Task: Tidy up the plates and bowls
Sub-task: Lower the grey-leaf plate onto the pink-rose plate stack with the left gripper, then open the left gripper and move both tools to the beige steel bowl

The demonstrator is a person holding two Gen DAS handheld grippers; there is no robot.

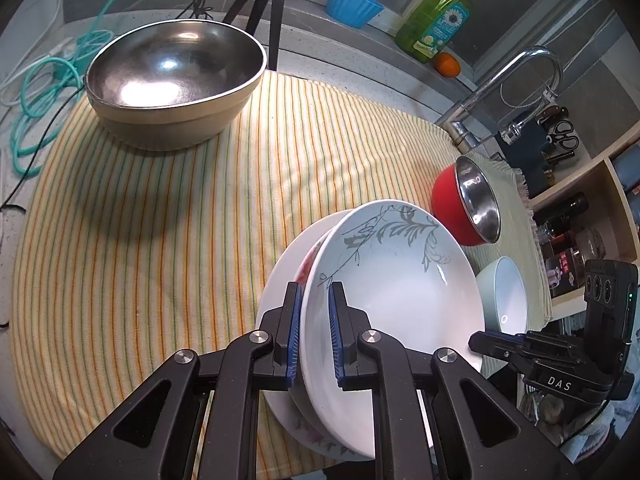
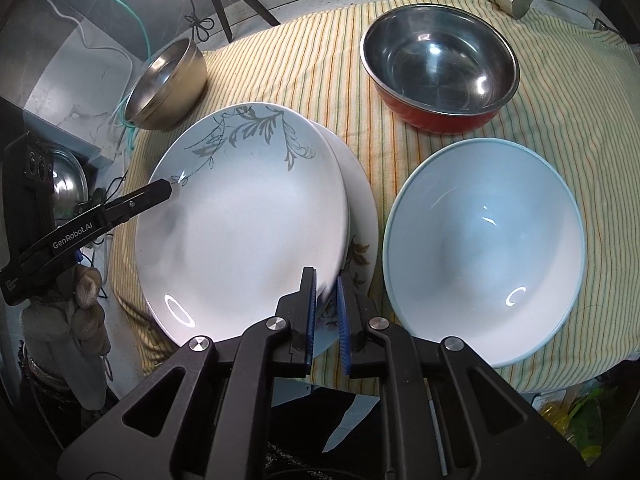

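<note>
A pale blue plate with grey leaves (image 1: 400, 280) (image 2: 240, 220) hangs tilted between both grippers. My left gripper (image 1: 316, 292) is shut on its near rim; its tip (image 2: 170, 188) shows at the plate's left edge in the right wrist view. My right gripper (image 2: 326, 280) pinches the opposite rim, its tip (image 1: 474, 340) at the plate's right side. Under the leaf plate lies a white flowered plate (image 1: 280, 272) (image 2: 360, 216) on the striped cloth (image 1: 160, 240). A light blue bowl (image 2: 480, 248), a red steel-lined bowl (image 2: 436, 64) and a beige steel-lined bowl (image 1: 172, 80) stand around.
A faucet (image 1: 520, 76) rises behind the red bowl. On the back ledge stand a green soap bottle (image 1: 436, 20) and a blue cup (image 1: 352, 2). A tripod (image 1: 268, 4) and green cable (image 1: 40, 96) lie past the beige bowl. Shelves with bottles (image 1: 572, 232) are at right.
</note>
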